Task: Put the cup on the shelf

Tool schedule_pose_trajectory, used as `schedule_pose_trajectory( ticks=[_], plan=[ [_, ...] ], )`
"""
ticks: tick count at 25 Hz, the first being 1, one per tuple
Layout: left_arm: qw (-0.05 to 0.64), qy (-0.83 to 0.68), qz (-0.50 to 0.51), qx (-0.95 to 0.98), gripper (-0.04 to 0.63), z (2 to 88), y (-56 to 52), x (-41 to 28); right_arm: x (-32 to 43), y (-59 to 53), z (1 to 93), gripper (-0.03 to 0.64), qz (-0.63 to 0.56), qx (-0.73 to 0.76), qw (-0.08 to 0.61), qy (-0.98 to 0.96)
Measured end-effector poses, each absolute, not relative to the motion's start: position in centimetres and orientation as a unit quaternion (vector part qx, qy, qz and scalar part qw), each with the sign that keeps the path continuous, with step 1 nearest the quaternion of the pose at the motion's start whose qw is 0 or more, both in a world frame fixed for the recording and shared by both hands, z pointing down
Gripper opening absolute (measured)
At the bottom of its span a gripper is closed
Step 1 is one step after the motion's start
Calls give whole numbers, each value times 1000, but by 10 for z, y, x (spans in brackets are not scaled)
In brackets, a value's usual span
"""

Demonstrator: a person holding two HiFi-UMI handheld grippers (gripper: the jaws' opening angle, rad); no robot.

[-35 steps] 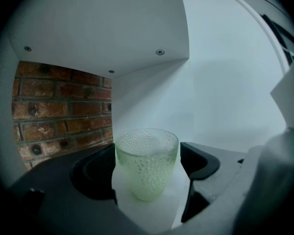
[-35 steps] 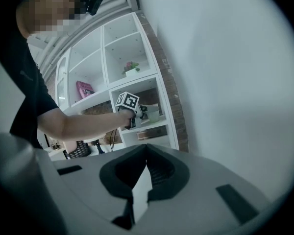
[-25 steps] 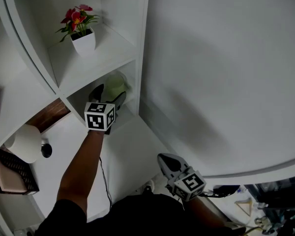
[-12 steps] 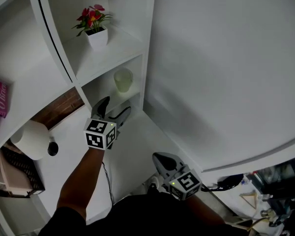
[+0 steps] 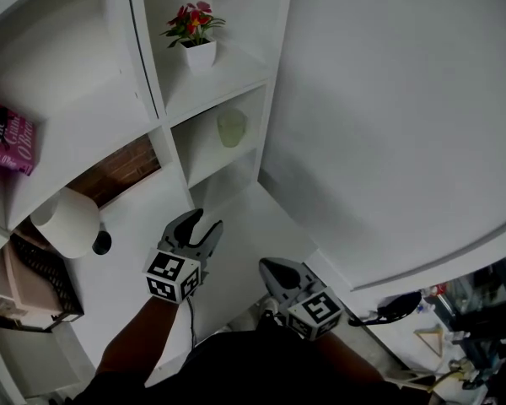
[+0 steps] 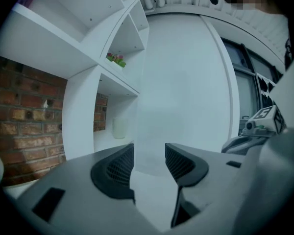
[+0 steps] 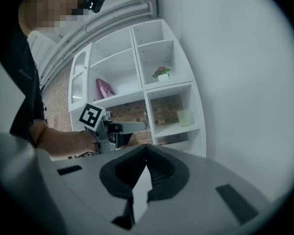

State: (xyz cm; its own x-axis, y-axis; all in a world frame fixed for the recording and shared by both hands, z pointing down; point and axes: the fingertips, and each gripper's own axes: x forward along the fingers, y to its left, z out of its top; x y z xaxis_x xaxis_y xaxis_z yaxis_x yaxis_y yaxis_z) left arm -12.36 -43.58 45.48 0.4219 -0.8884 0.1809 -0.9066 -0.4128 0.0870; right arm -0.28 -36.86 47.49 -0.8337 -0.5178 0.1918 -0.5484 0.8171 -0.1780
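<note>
A pale green cup stands upright in the lower right compartment of the white shelf unit; it shows too in the left gripper view and the right gripper view. My left gripper hangs well below and in front of that compartment, apart from the cup. Its jaws are closing, with a gap and nothing between them. My right gripper is held low near my body, shut with its tips touching and empty.
A potted red flower sits in the compartment above the cup. A pink book leans on a shelf at the left. A white round lamp and a dark mesh basket sit lower left. A white wall fills the right.
My left gripper has drawn back and down out of the cup's compartment, leaving the cup standing there, and its jaws stand narrower. The right gripper has barely moved.
</note>
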Motion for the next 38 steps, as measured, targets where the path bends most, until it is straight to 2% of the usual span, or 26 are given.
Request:
schedule_pose_trajectory(
  ticks=[7,12,19,38],
  plan=[
    [76,-529,61,843,70,454,-377,-127,-17,-348,463,5,116,284,43,-951],
    [100,-525,55,843,30,459,-348,-132,-20,-337,467,5,120,285,35,-950],
    [92,-512,71,851,14,469,-315,-130,-24,-323,470,5,137,287,22,-948],
    [99,-522,52,846,11,471,-290,-137,-27,-310,481,5,149,311,40,-938]
  ],
)
